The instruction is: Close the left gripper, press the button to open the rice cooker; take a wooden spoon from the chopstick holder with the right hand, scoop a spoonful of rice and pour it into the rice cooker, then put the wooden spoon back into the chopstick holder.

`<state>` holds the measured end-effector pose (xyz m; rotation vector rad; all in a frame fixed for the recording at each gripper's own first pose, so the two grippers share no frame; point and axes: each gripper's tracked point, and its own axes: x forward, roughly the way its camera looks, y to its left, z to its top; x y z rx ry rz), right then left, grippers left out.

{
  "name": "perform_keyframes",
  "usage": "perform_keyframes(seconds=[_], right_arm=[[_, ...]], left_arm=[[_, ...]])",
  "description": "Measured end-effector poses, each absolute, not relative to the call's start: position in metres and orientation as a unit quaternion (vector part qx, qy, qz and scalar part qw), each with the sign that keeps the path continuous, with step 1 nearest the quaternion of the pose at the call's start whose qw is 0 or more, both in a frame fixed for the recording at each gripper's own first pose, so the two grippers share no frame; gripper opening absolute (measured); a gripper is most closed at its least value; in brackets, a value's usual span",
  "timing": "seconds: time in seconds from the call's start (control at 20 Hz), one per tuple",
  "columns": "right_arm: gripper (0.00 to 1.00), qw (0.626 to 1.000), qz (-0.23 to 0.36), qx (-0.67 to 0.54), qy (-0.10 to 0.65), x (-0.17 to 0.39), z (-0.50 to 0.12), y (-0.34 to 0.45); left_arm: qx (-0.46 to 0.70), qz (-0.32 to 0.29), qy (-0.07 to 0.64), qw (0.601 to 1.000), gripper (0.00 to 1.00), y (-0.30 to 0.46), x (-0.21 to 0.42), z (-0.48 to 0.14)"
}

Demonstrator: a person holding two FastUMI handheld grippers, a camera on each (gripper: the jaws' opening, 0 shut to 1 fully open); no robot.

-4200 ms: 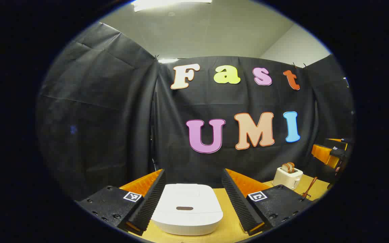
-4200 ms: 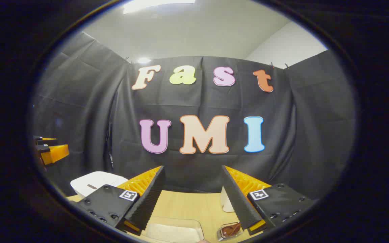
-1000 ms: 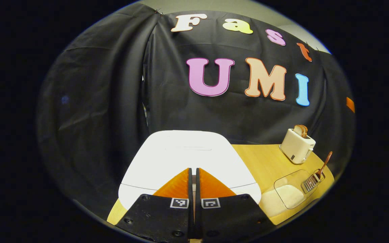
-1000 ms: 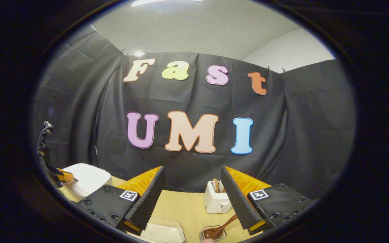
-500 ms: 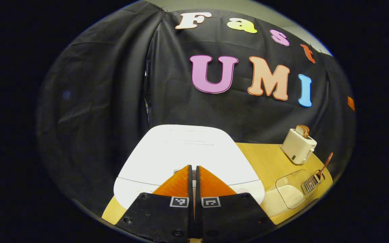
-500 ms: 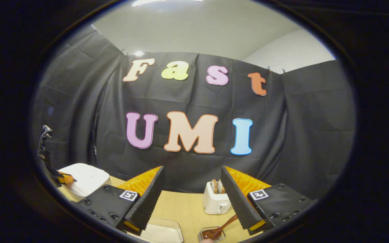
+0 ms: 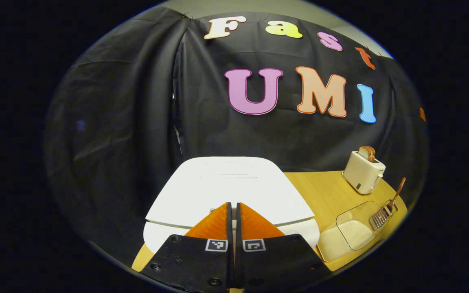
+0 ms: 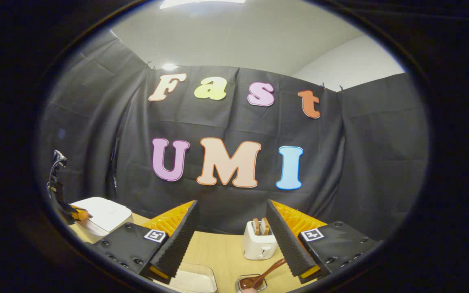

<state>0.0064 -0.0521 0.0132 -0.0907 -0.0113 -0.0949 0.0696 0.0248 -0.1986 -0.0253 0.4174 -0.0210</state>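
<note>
Two jobs: my left gripper (image 7: 233, 205), fingers pressed together, prods the rigid rice cooker (image 7: 228, 191); right gripper (image 8: 232, 236), fingers spread, should pinch the light, stiff wooden spoon (image 8: 264, 274) mid-handle.

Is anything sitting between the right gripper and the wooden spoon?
Nothing visible. The right gripper is open above bare table, and the wooden spoon lies in the chopstick holder, just below its fingers.

Bare table (image 8: 226, 248) strip btwn rice tray (image 8: 193, 278) & toaster (image 8: 259, 240) is open; toaster stands just behind the chopstick holder (image 8: 252, 283) w/ wooden spoon (image 8: 264, 274).
</note>
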Motion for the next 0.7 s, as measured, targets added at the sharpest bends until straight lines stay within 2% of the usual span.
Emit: perform_keyframes(seconds=[0.25,0.35,0.4,0.45,0.5,0.55,0.6,0.7], right_arm=[[1.00,0.998,-0.057,-0.038,-0.006,0.002,0.015,-0.064],[1.00,0.998,-0.057,-0.037,-0.007,0.002,0.015,-0.066],[1.00,0.998,-0.058,-0.038,-0.008,0.002,0.015,-0.068],[1.00,0.998,-0.058,-0.037,-0.009,0.002,0.015,-0.070],[1.00,0.998,-0.058,-0.037,-0.008,0.001,0.014,-0.071],[1.00,0.998,-0.058,-0.036,-0.007,0.001,0.013,-0.073],[1.00,0.998,-0.059,-0.036,-0.005,0.001,0.011,-0.075],[1.00,0.998,-0.060,-0.033,-0.003,0.001,0.008,-0.078]], left_arm=[[-0.018,-0.005,0.176,0.984,0.00,0.023,0.082,-0.164],[-0.009,-0.020,0.164,0.986,0.08,0.014,0.084,-0.150],[-0.002,-0.027,0.156,0.987,0.27,0.010,0.085,-0.143],[0.005,-0.032,0.148,0.989,0.38,0.006,0.084,-0.136],[0.010,-0.036,0.139,0.990,0.55,0.004,0.085,-0.129],[0.014,-0.042,0.131,0.990,0.64,-0.001,0.087,-0.120],[0.021,-0.041,0.122,0.991,0.82,-0.002,0.086,-0.117],[0.027,-0.034,0.122,0.992,0.98,0.000,0.083,-0.115]])
